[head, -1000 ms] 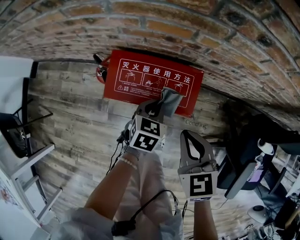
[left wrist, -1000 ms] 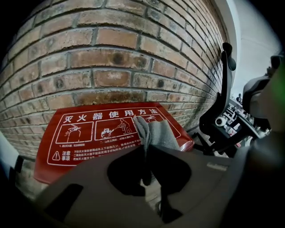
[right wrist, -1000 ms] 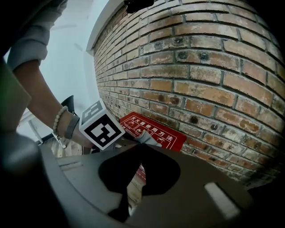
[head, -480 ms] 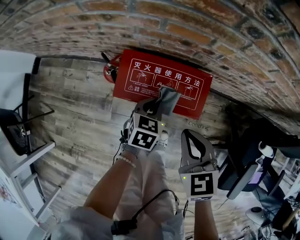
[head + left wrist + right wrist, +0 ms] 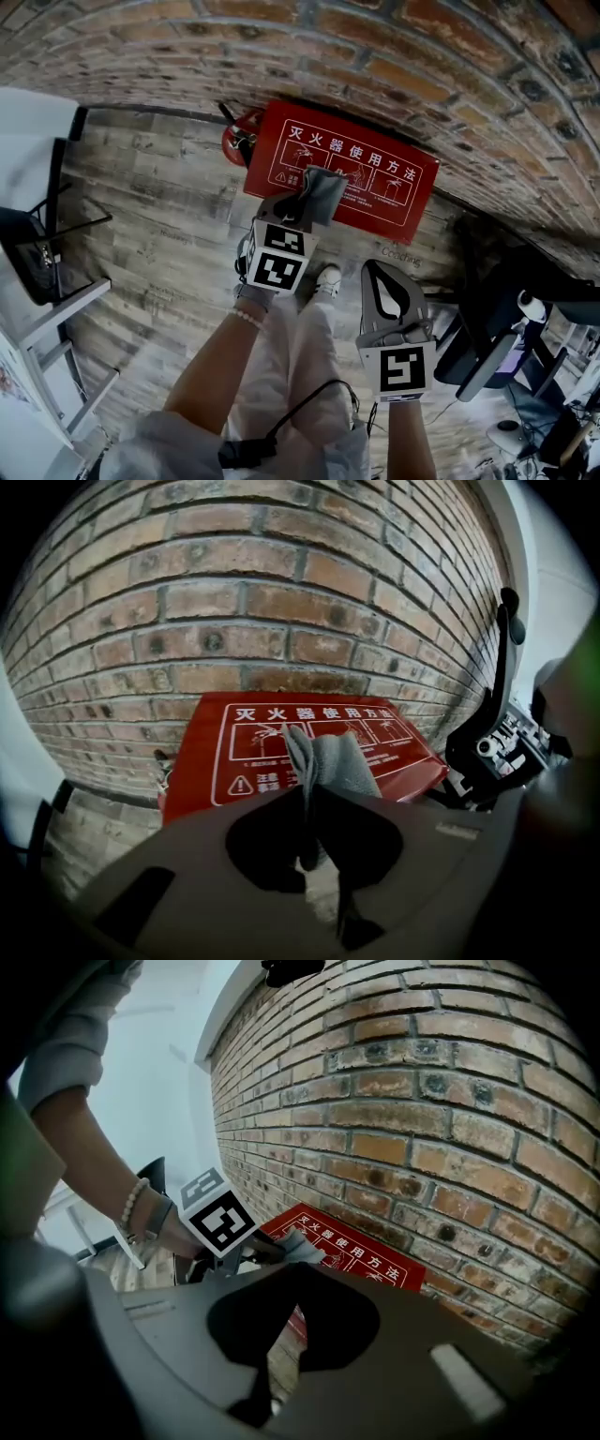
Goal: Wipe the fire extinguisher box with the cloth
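Fire extinguisher box: red, white print on lid, lies on wood floor at foot of brick wall. Grey cloth sits bunched over box lid, left of lid's centre; can't tell if it touches lid. Left gripper jaws clamped on cloth, fabric sticking out past tips toward box. Right gripper jaws together w/ nothing btwn them, on near side of box, apart from it. Red extinguisher just beside box's left end.
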Action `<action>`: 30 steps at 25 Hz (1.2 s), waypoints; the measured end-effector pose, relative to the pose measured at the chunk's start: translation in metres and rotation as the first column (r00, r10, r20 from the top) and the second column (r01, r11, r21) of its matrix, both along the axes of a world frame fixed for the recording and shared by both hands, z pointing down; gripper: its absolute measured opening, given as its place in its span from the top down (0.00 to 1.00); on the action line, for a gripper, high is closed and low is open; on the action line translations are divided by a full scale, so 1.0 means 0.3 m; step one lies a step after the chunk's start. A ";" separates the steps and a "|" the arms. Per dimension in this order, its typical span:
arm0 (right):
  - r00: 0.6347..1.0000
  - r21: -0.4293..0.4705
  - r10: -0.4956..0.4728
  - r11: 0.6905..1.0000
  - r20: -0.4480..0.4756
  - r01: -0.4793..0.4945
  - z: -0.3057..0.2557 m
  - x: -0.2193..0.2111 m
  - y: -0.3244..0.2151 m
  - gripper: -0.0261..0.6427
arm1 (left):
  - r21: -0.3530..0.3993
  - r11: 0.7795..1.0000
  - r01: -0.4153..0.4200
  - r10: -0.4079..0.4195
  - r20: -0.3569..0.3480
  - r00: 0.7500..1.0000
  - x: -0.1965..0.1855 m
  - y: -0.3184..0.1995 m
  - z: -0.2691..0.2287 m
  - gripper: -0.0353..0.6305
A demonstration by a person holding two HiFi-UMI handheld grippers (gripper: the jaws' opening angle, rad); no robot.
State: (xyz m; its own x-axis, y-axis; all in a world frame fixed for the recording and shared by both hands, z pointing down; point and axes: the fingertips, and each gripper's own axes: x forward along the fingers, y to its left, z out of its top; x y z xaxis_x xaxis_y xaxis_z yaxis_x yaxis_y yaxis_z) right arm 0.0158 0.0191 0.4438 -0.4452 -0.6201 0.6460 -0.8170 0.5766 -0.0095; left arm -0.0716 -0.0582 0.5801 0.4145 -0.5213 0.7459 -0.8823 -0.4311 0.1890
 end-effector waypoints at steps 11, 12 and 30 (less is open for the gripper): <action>1.000 -0.009 -0.026 1.000 -0.013 0.026 0.014 -0.055 0.000 0.95 | 0.034 0.999 0.038 -0.040 0.053 0.998 -0.169 -0.035 -0.005 0.93; 1.000 -0.009 -0.028 1.000 -0.013 0.028 0.014 -0.060 0.000 0.95 | 0.035 0.999 0.039 -0.041 0.059 0.997 -0.183 -0.037 -0.006 0.93; 0.999 -0.004 -0.054 0.999 -0.011 0.054 0.004 -0.114 0.013 0.95 | 0.047 0.993 0.109 -0.115 0.136 0.984 -0.383 -0.047 -0.019 0.93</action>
State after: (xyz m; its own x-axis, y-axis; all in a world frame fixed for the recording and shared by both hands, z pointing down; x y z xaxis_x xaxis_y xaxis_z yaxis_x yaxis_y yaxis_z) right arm -0.0184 0.0231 0.4449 -0.4705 -0.5930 0.6535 -0.7849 0.6196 -0.0029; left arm -0.1865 -0.0723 0.5744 0.2457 -0.5884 0.7703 -0.9419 -0.3325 0.0465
